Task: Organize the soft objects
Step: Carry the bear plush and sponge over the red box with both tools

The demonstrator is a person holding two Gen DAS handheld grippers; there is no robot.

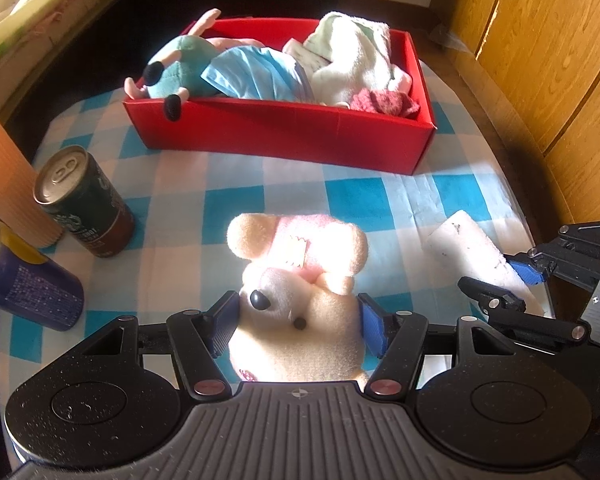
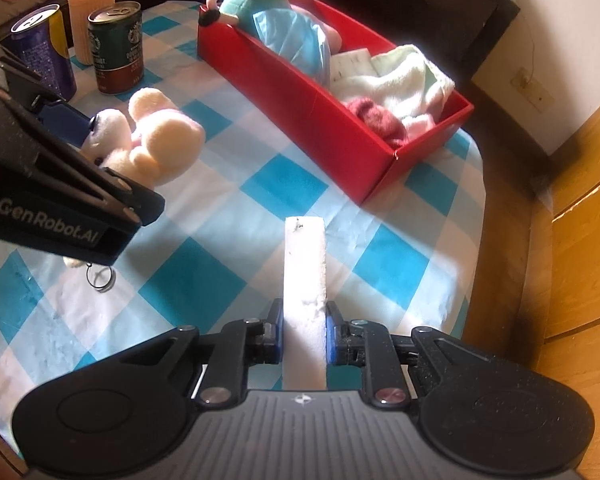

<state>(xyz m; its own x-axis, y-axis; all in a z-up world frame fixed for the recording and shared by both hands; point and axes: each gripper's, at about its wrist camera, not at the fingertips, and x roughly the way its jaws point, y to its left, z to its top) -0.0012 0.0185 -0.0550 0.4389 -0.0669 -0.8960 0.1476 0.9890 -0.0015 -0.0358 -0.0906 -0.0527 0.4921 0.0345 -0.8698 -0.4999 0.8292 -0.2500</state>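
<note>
Plush toys and cloths are the soft things here, split between the counter and a red box [image 1: 284, 136]. On the blue-and-white checked cloth [image 1: 356, 200] lies a cream plush dog [image 1: 300, 280] with a pink body, its head clamped between the blue pads of the left tool [image 1: 298, 322], which is closed on it at a middling width. At 3 o'clock from the dog in the left wrist view, a white foam block [image 2: 304, 276] is pinched by the right tool [image 2: 303, 336], jaws narrow against its 2 sides; the block sticks out forward from the pads, pointing toward 12 o'clock in the right wrist view.

At 12 o'clock from the dog stands the red box. Inside it are a teal and pink plush animal [image 1: 180, 64] hanging over the left end, a light blue cloth [image 1: 260, 72] beside it, a white towel [image 1: 356, 56], and a dark pink knitted piece [image 1: 384, 102] at the right end.

At 9 o'clock from the dog stand 2 cans: a dark green one [image 1: 84, 204] upright, and a blue one [image 1: 24, 280] nearer the edge. A ribbed peach cylinder [image 1: 4, 176] stands just behind them. A small metal ring [image 2: 100, 278] lies on the cloth under the left tool in the right wrist view. Wooden panelling [image 1: 540, 40] runs along the right.
</note>
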